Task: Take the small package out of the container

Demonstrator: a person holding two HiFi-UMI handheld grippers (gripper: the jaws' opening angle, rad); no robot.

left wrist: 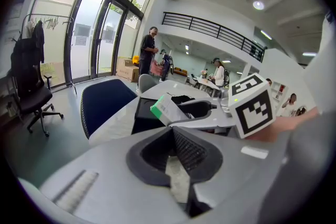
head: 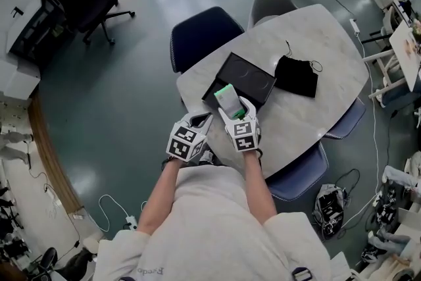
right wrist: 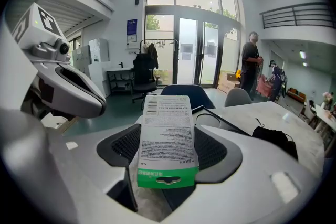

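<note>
The small package (head: 227,101), a white card box with a green end, is held up in my right gripper (head: 238,116) just above the near end of the black container (head: 247,79) on the white table (head: 316,36). In the right gripper view the package (right wrist: 167,136) stands between the pads, and the right gripper (right wrist: 168,132) is shut on it. My left gripper (head: 197,123) sits beside it at the table's near edge. Its black pads meet at their tips, so the left gripper (left wrist: 172,131) is shut and holds nothing. From the left gripper view the package (left wrist: 166,108) shows in front of the container (left wrist: 148,117).
A black pouch (head: 296,76) with a cord lies on the table right of the container. A dark blue chair (head: 202,33) and a grey chair (head: 271,2) stand at the far side, with more blue seats at the near right. A person (right wrist: 251,63) stands by the glass doors.
</note>
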